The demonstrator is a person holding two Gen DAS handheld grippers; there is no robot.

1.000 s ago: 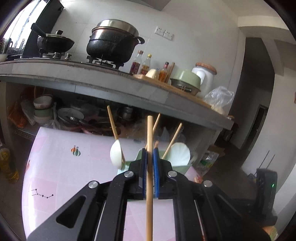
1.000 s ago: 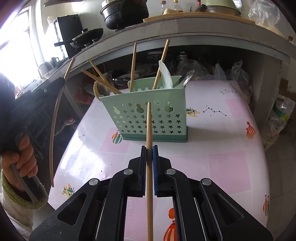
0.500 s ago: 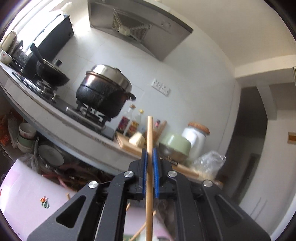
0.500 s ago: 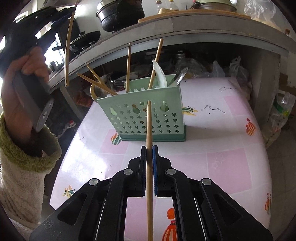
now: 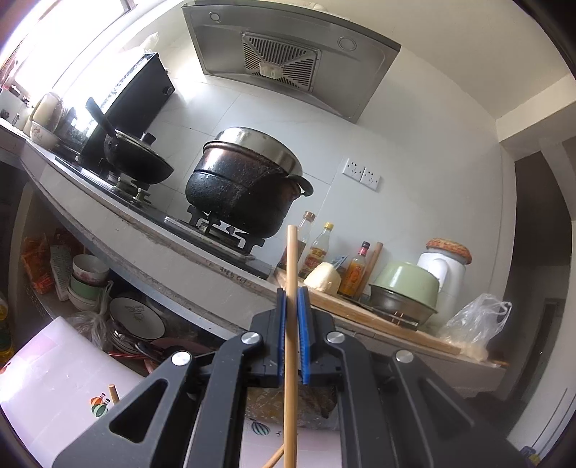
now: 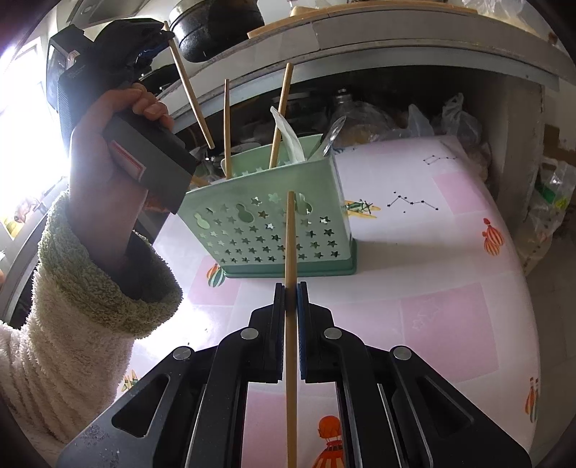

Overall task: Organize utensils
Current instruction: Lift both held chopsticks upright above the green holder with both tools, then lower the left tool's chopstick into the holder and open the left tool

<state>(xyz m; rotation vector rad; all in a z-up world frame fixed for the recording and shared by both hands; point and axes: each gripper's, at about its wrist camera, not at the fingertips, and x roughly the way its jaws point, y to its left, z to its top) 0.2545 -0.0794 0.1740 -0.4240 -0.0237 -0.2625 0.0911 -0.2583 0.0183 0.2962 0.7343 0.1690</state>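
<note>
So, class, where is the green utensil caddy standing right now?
In the right wrist view the green utensil caddy stands on the pink patterned table, centre frame just beyond the right gripper, with the person's left hand raised beside it.

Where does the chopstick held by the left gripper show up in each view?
Left wrist: the left gripper's chopstick runs up the centre, clamped between the blue pads.
Right wrist: the same chopstick slants at upper left, its lower tip above the green utensil basket.
Shared landmark: the big black pot on the counter.

Pink table [image 6: 450,316] bears green caddy [image 6: 273,230]
</note>
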